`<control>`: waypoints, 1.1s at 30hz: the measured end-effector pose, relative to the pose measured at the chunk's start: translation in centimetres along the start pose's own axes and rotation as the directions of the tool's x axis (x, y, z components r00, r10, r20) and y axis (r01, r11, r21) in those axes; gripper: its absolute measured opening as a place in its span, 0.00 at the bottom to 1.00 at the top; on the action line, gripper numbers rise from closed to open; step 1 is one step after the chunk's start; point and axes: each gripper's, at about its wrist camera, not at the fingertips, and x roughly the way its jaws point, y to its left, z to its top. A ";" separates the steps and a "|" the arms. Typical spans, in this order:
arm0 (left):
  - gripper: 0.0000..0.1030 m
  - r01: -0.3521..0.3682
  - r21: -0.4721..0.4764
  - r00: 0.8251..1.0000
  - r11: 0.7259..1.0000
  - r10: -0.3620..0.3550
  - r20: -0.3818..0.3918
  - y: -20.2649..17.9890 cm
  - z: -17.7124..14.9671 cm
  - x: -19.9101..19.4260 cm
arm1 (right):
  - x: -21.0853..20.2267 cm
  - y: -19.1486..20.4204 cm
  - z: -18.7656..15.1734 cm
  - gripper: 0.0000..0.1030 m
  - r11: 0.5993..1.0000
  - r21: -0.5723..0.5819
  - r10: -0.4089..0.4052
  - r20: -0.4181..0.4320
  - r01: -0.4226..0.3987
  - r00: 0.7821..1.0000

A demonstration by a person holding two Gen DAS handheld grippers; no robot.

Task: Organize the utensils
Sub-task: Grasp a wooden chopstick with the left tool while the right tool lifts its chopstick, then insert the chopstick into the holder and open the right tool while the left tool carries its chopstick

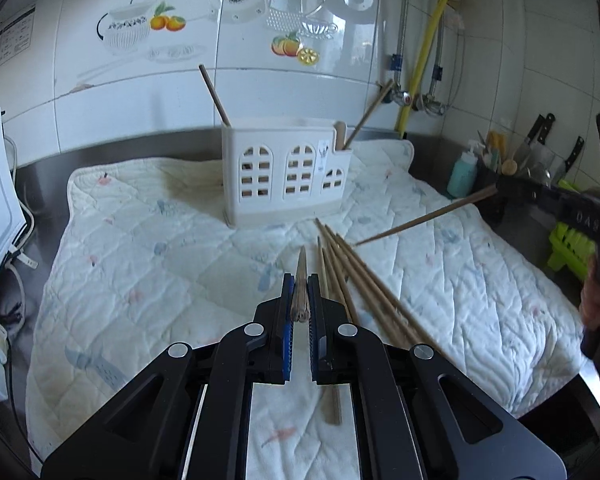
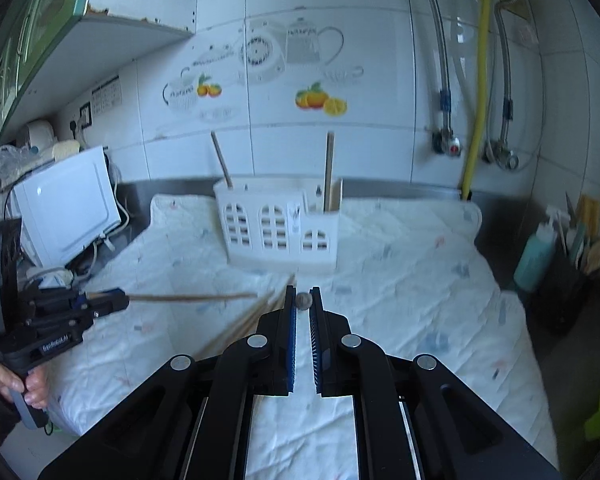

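Wooden and slim, one chopstick [image 1: 301, 288] sat pinched between the fingers of the left gripper [image 1: 300, 300] in the left wrist view, its long axis running straight ahead along the fingers, tip aimed toward the white utensil holder [image 1: 284, 176] that stood on the quilted mat [image 1: 140, 240] near the far edge of the table. Just right of those fingers a loose bundle of chopsticks [image 1: 352, 276] lay flat on the mat, fanned from the near edge toward the holder's foot. From the right edge of this view the right gripper [image 1: 500, 188] carried another chopstick [image 1: 420, 220], lifted off the mat, lying almost crosswise with its free end toward the bundle. Two sticks already leaned in the holder, one at its left end, one in the small right compartment.

Across in the right wrist view, the right gripper's fingers [image 2: 290, 320] were pressed in on a chopstick seen end-on as a small round butt [image 2: 303, 301], so it too pointed along the fingers at the holder [image 2: 280, 224]. The left gripper showed at the left edge, closed on its stick, which there lay level and crosswise.

Both held sticks looked clear of the mat; the holder lay dead ahead of each gripper and higher than the tips, and neither hand looked plainly nearer to it. Each stick would probably need tipping upright over a compartment.
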 end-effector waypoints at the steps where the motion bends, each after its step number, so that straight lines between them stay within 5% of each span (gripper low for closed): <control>1: 0.05 -0.003 0.003 1.000 1.000 0.003 0.008 0.1 0.4 0.0 | 0.0 -0.3 0.9 0.06 1.000 -0.008 -0.005 0.009 0.005 1.000; 16: 0.04 0.017 -0.010 0.999 1.000 -0.017 0.048 1.0 4.6 1.2 | 3.2 -3.8 15.1 0.06 0.999 -0.037 -0.001 0.060 0.003 0.998; 29: 0.05 0.020 0.012 0.995 1.000 -0.021 0.100 1.0 8.2 1.2 | 10.5 -4.1 16.3 0.07 1.000 -0.013 0.007 -0.025 -0.008 1.000; 33: 0.05 0.016 0.016 0.992 1.000 -0.018 0.128 1.0 9.7 0.8 | 10.8 -4.6 16.3 0.17 1.000 0.008 0.007 -0.008 -0.006 1.000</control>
